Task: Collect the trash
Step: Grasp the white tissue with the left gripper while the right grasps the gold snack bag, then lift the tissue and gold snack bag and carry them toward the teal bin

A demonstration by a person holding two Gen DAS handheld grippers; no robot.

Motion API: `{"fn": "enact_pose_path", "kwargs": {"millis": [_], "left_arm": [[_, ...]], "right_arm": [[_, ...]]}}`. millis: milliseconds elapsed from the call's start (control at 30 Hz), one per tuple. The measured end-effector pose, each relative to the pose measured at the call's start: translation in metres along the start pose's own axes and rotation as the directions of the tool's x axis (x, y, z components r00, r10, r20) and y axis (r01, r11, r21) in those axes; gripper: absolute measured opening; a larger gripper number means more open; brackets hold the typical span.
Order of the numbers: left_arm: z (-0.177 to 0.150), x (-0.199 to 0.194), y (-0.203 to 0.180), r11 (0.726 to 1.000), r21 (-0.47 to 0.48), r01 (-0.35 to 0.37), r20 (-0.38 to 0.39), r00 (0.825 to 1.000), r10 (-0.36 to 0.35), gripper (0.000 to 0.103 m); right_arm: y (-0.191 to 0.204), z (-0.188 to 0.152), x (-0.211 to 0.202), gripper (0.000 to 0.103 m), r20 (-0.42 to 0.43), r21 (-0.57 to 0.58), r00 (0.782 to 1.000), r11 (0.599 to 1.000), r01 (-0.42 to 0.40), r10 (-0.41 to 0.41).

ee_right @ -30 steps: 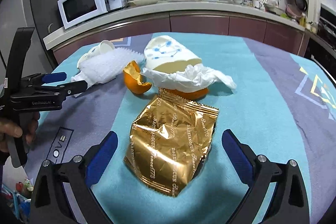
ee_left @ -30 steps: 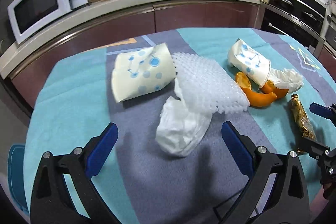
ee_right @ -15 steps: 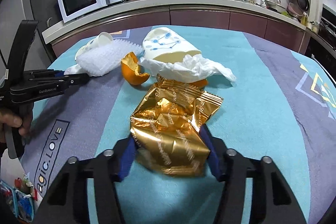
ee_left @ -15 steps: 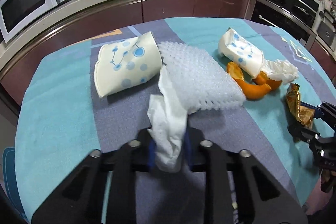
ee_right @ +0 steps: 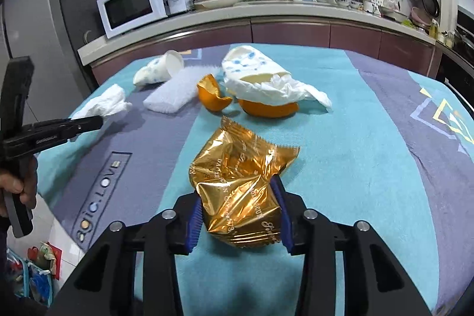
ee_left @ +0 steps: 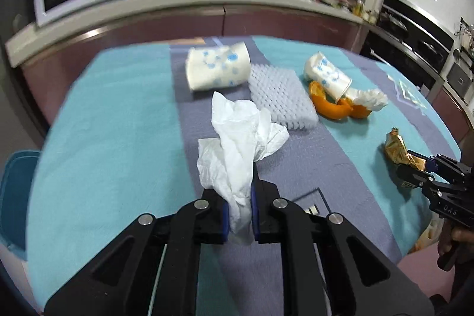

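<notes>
So the left gripper (ee_left: pixel 240 213) was squeezing down on a crumpled white tissue (ee_left: pixel 240 144), blue pads pressed right into it and the loose end sticking up over the purple stripe of the tablecloth (ee_left: pixel 118 120). The right gripper (ee_right: pixel 238 219) had its jaws closing in on the gold snack wrapper (ee_right: pixel 240 191), which sat crinkled between the pads. Further back on the table lay two spotted paper cups (ee_left: pixel 217 70), a white foam net (ee_left: pixel 280 96) and some orange peel (ee_right: pixel 211 94).
</notes>
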State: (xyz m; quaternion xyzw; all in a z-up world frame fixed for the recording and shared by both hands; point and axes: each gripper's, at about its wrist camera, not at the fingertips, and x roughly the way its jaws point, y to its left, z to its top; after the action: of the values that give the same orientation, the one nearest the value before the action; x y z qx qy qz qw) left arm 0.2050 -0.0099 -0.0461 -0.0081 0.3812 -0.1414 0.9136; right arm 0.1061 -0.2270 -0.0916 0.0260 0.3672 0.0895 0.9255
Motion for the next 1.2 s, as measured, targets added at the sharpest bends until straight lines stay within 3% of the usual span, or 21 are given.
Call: {"fn": "enact_pose_path", "kwargs": {"millis": [267,600,900,1200], "left_arm": [[-0.019,-0.066,-0.014,1.000,-0.025,0.010,0.150,0.989,-0.007,0.011],[-0.032,-0.119,-0.009,0.998,-0.060,-0.007,0.238,0.971,0.021,0.011],[-0.047,-0.190,0.002,0.994,-0.090,-0.069,0.341,0.935,0.096,0.011],[-0.080,-0.271,0.034,0.967,-0.188,-0.172,0.409,0.882,0.236,0.011]], "right_arm": [[0.013,0.000,-0.024,0.031,0.062,-0.015,0.998,0.999,-0.033,0.034],[0.036,0.008,-0.058,0.030,0.160,-0.062,0.985,0.996,-0.061,0.070],[0.085,0.027,-0.094,0.030,0.249,-0.180,0.949,0.972,-0.152,0.195],[0.147,0.046,-0.109,0.030,0.272,-0.311,0.896,0.913,-0.264,0.352]]}}
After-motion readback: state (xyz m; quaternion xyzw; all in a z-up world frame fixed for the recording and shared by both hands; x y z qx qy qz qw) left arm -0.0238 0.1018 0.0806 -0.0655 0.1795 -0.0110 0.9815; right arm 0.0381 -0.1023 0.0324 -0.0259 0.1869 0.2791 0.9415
